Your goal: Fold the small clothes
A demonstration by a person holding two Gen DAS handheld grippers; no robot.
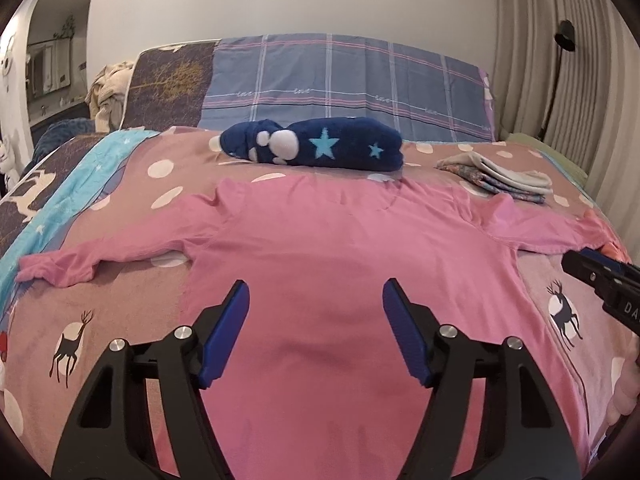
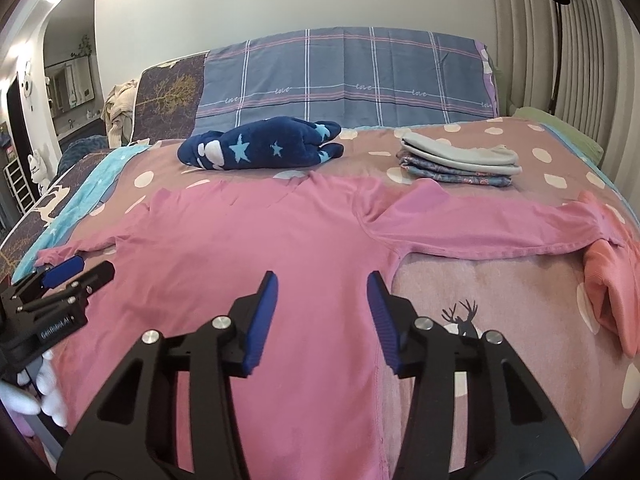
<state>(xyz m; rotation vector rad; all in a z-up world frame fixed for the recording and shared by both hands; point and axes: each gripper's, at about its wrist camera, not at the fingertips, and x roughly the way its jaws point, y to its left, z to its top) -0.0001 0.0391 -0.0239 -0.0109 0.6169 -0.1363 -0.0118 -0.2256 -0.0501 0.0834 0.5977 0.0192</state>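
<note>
Two grippers, both with jaws apart and nothing clamped. Left gripper point(image 1: 316, 330) hovers over the lower middle of the pink long-sleeved shirt point(image 1: 340, 280), blue pads spread wide, only flat pink fabric showing between them. Right gripper point(image 2: 322, 318) has jaws parted less wide, sitting over the shirt's right side edge at lower centre of its frame; the side seam runs down just under the right pad, whether the pads touch the cloth cannot tell.

Shirt lies spread flat on the bed point(image 2: 500, 280), body in frame centre, one sleeve stretched to the left edge, the other to the right edge. In the right wrist view the left gripper shows at mid-left, near the left sleeve's end. In the left wrist view the right gripper shows at the right edge, just beside the right sleeve.

Salmon-pink garment point(image 2: 612, 300) bunched at the right sleeve's end, right edge of frame. Beyond the shirt collar: navy plush item with stars point(image 1: 316, 148), upper centre. Folded clothes stack point(image 2: 460, 162), upper right, apart from the shirt. Plaid pillow point(image 1: 344, 80) against the wall behind. Curtain point(image 2: 580, 40) upper right.
</note>
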